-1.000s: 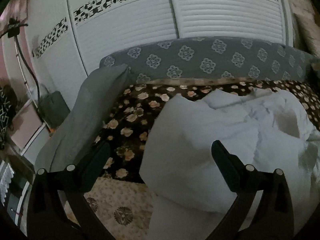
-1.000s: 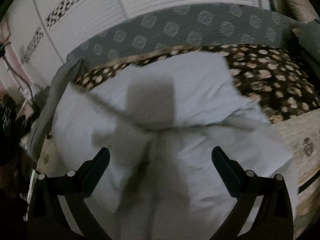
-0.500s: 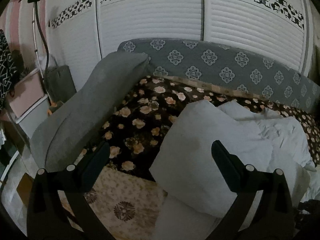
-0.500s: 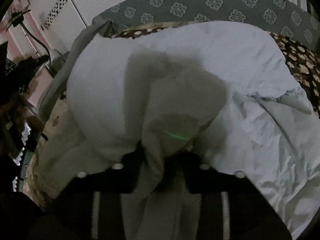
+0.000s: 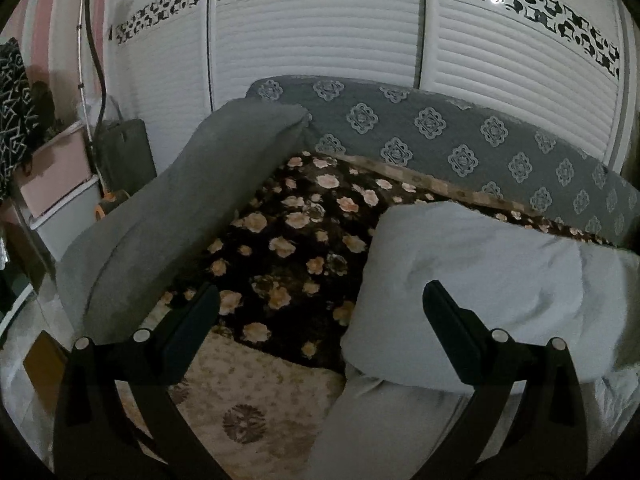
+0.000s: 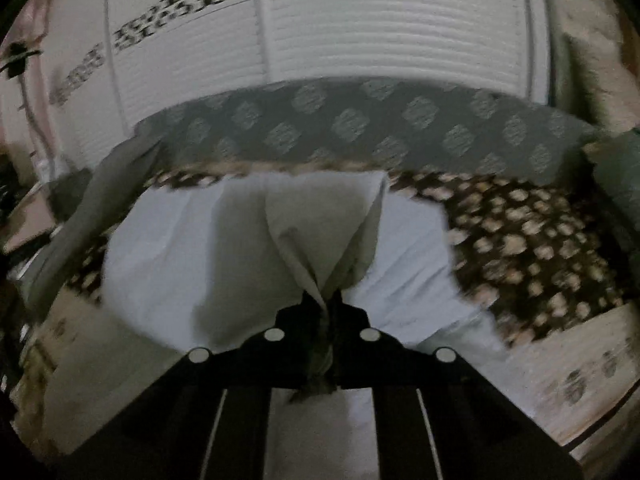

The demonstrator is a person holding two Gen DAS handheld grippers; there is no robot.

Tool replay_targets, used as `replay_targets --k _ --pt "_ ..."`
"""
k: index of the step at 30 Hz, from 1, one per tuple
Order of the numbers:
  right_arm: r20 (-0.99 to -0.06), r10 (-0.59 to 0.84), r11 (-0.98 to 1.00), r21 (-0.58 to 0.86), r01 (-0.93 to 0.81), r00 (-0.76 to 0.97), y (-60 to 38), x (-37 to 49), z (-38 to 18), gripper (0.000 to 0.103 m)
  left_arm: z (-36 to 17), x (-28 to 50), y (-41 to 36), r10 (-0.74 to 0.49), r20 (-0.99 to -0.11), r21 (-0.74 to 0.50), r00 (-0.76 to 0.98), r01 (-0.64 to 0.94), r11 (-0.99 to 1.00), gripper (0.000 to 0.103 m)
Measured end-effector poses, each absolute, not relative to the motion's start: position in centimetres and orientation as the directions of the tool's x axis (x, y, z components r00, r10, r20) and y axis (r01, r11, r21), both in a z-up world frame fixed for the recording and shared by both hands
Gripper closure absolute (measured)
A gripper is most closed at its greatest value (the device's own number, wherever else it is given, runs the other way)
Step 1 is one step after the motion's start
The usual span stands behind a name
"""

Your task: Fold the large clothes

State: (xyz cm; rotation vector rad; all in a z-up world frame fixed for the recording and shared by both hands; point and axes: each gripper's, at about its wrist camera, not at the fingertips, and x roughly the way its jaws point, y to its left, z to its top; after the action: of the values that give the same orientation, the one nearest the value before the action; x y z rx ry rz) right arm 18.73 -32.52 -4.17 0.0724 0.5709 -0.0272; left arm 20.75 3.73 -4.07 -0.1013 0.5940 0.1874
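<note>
A large pale white-blue garment (image 5: 472,280) lies bunched on the bed, at the right of the left wrist view. My left gripper (image 5: 320,304) is open and empty, held above the bed to the garment's left edge. In the right wrist view my right gripper (image 6: 322,300) is shut on a pinched fold of the garment (image 6: 320,224) and holds it lifted, with cloth fanning up from the jaws. The rest of the garment (image 6: 168,248) hangs and spreads beneath it.
The bed has a dark floral blanket (image 5: 288,240) and a beige patterned sheet (image 5: 248,400) at its near edge. A grey long pillow (image 5: 180,208) lies at the left. A grey patterned headboard (image 5: 460,140) and white louvred doors (image 5: 320,40) stand behind.
My right gripper closed on a fold of the garment and lifted it up and back. My left gripper stayed open and drifted left, away from the garment.
</note>
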Motion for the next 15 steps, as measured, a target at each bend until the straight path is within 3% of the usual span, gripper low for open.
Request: replay_targets --k 4,5,7,10,14,15 --pt "-0.523 -0.141 0.988 -0.023 0.152 0.84 -35.1 21.7 -4.0 0.097 -5.4 22.1 2.2 0.17 -0.558 0.018 0.812 -0.193 0.981 0.003" --pt "-0.534 -0.159 0.986 -0.036 0.165 0.831 -35.4 22.3 -4.4 0.103 -5.4 22.1 1.9 0.168 -0.548 0.013 0.819 -0.193 0.981 0.003" --pt "-0.538 -0.245 0.968 -0.093 0.232 0.807 -36.5 22.9 -5.7 0.103 -5.5 22.0 1.3 0.139 -0.518 -0.039 0.844 -0.186 0.982 0.003" --pt "-0.601 -0.283 0.953 -0.089 0.289 0.748 -38.8 24.2 -7.8 0.103 -5.9 22.6 -0.1 0.117 -0.508 -0.021 0.854 -0.149 0.989 0.003" --pt "-0.566 -0.253 0.95 0.008 0.311 0.785 -39.5 23.4 -7.2 0.097 -7.5 23.8 -1.4 0.134 -0.532 0.03 0.836 -0.14 0.99 0.003" --pt "-0.547 -0.22 0.963 0.013 0.271 0.808 -38.5 23.3 -6.5 0.086 -8.0 24.1 -1.5 0.131 -0.543 0.026 0.829 -0.139 0.99 0.003"
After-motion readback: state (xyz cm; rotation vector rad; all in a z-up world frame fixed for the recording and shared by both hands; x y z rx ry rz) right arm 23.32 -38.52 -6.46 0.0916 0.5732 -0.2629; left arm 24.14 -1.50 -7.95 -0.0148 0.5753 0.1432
